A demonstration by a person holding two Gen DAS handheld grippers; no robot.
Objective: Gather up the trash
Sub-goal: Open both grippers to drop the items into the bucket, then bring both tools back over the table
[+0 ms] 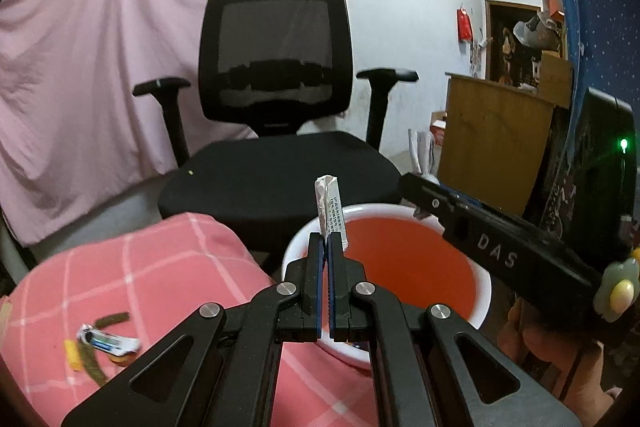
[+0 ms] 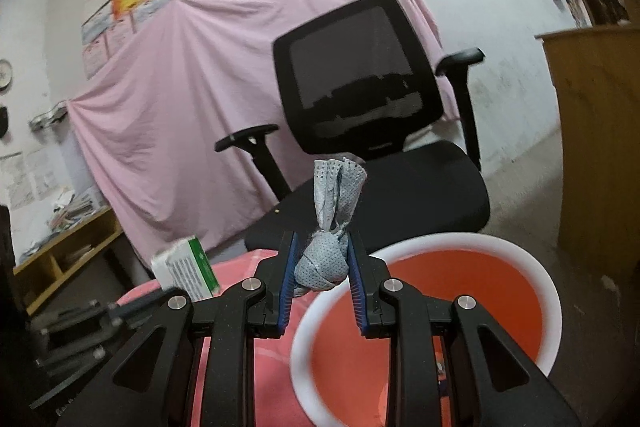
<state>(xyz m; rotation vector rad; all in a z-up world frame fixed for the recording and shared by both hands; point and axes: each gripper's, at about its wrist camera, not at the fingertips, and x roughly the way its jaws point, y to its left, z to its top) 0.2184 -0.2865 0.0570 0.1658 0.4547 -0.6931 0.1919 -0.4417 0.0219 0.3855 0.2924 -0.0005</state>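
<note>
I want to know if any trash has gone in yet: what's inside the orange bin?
The orange bin shows only bare orange wall. Its bottom is hidden behind the near rim and the right gripper, so I cannot tell.

We look forward along each gripper, tilted slightly down and close above the bin. Both views share the bin, chair and pink sheet.

left gripper: jaws closed on a flattened white printed box, upright, over the near rim of the bin | bin: white rim, orange inside | right gripper body: over the bin's right side | pink checked cloth: wrappers near left edge | office chair: behind
</note>
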